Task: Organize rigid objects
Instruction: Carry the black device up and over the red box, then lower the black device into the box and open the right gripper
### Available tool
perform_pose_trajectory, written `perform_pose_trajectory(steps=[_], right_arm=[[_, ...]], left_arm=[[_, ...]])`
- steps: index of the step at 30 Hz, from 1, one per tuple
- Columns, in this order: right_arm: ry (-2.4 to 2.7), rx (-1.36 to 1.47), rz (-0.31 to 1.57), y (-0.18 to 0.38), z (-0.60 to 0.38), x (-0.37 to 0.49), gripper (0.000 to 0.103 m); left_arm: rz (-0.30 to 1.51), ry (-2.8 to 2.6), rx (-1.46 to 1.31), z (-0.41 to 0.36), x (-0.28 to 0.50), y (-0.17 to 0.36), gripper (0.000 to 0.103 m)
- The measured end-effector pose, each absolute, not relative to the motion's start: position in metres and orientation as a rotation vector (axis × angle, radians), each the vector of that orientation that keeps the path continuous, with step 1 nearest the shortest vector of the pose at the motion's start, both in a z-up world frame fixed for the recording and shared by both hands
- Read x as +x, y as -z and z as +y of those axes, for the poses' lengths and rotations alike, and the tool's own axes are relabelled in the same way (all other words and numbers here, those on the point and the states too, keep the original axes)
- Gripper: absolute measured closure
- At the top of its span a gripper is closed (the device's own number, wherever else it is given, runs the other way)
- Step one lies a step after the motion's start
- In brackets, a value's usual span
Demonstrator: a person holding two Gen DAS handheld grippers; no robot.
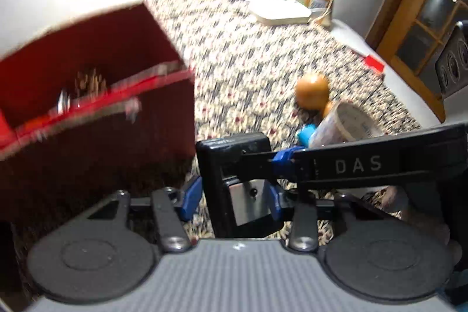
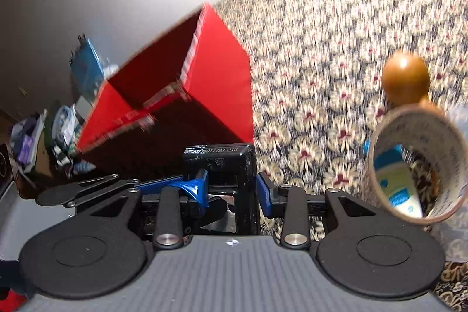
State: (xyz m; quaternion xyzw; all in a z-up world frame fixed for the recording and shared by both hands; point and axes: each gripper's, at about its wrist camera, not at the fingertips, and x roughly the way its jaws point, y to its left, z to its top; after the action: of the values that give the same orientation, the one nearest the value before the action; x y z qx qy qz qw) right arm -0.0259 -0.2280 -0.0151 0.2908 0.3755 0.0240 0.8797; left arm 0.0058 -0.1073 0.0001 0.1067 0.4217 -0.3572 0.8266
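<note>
Left wrist: "DAS" on right hand-held gripper [image 1: 273, 163]; both hand-held grippers pinching black block [image 1: 234, 154].

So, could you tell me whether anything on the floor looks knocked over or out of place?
Yes. On the patterned carpet, a pale round tub lies tipped on its side, its open mouth facing the right wrist camera. A blue-and-white tube shows through it, and a wooden ball lies loose just behind.
</note>
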Motion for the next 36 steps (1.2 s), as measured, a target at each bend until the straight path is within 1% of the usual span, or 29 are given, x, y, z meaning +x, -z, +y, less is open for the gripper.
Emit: perform_pose_trajectory(steps=[10,13,17,24,29,36], right_arm=[[-0.053,0.490,0.573,-0.048,-0.212,0.003,0.084],[-0.086,0.476,0.540,-0.061,-0.204,0.024,0.084],[-0.161,0.457,0.541,-0.067,-0.185,0.063,0.084],[-0.298,0.435,0.659,-0.050,-0.144,0.140,0.084],[-0.351,0.382,0.774,-0.024,-0.117,0.179,0.084],[-0.393,0.411,0.947,0.006,-0.100,0.217,0.084]], left_arm=[[0.684,0.809,0.172,-0.088,0.025,-0.065,0.062],[0.631,0.786,0.164,-0.078,0.039,-0.080,0.062],[0.586,0.717,0.165,-0.056,0.062,-0.093,0.062],[0.642,0.571,0.138,-0.004,0.112,-0.085,0.062],[0.735,0.482,0.145,0.023,0.151,-0.057,0.062],[0.867,0.392,0.140,0.045,0.182,-0.019,0.062]])
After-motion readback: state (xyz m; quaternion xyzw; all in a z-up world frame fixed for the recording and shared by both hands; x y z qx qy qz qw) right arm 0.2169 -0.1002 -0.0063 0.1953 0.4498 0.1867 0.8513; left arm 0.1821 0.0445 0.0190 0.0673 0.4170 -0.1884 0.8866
